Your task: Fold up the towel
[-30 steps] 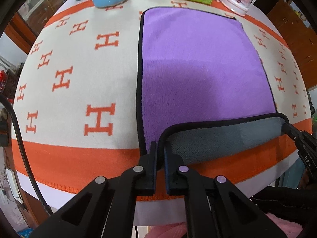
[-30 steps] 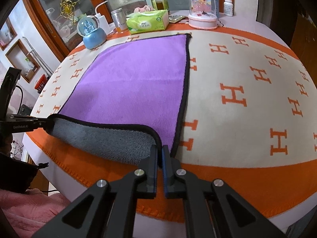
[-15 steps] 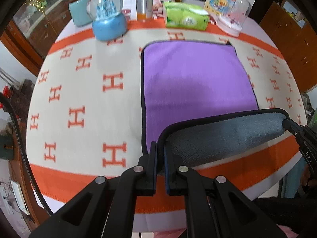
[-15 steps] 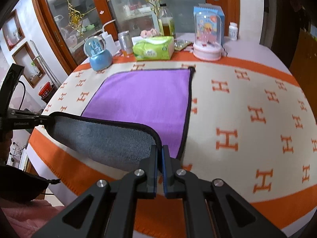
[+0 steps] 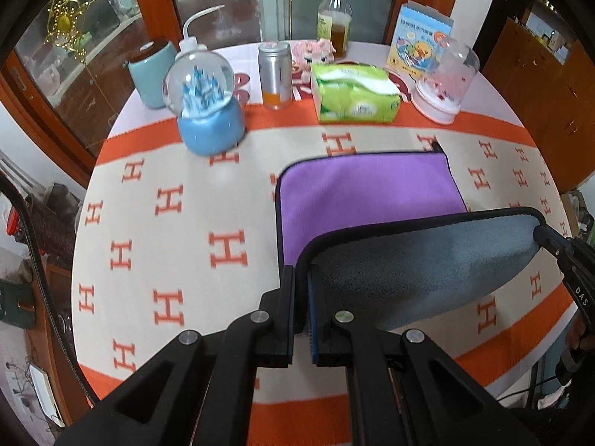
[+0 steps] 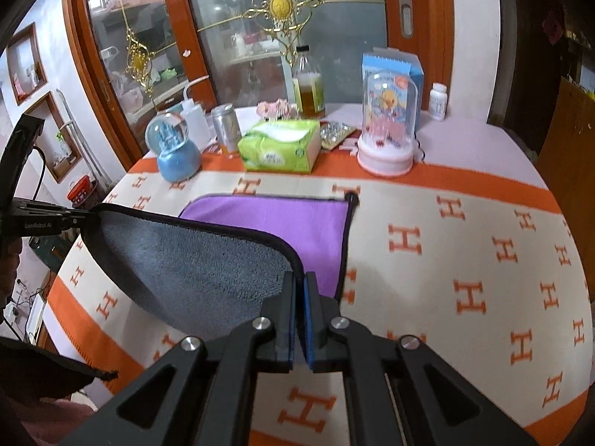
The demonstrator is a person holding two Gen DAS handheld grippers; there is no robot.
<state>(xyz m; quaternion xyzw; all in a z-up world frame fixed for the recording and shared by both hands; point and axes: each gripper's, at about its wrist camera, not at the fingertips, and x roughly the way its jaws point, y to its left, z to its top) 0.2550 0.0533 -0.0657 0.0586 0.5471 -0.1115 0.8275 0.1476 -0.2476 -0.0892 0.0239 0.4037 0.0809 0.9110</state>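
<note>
Towel (image 5: 368,193) is half lifted: purple face flat on the tablecloth (image 5: 156,230), near edge raised with the grey underside showing. Your left gripper (image 5: 301,290) is clamped on the near-left corner, your right gripper (image 6: 300,290) on the near-right corner; both sets of jaws are closed tight on the black hem. Far edge lies just short of the orange band, with its little loop tag at the far-right corner.

For the fold, as I read it:
- Carry both corners forward together and level, so the raised hem stays straight. It sags a bit in the middle, so hold light tension between your hands.
- Aim each near corner onto its matching far corner. Use the black hem as your line.
- Lower before you let go. Dropping from height would likely let the flap slide or skew.
- Don't drag the flat part; if the far edge creeps, lift higher.

Clutter past the far edge, watch it on the forward sweep:
- blue snow globe (image 5: 208,111) to the far left
- silver can (image 5: 276,74) and green tissue box (image 5: 355,94) straight ahead
- pink dome ornament (image 5: 442,85) to the far right, nearest that tagged corner
- glass bottle (image 5: 334,18) and picture book (image 5: 418,33) further back

None touch the towel. The tissue box and pink dome look the easiest to clip if you overshoot, so stop at the hem.
</note>
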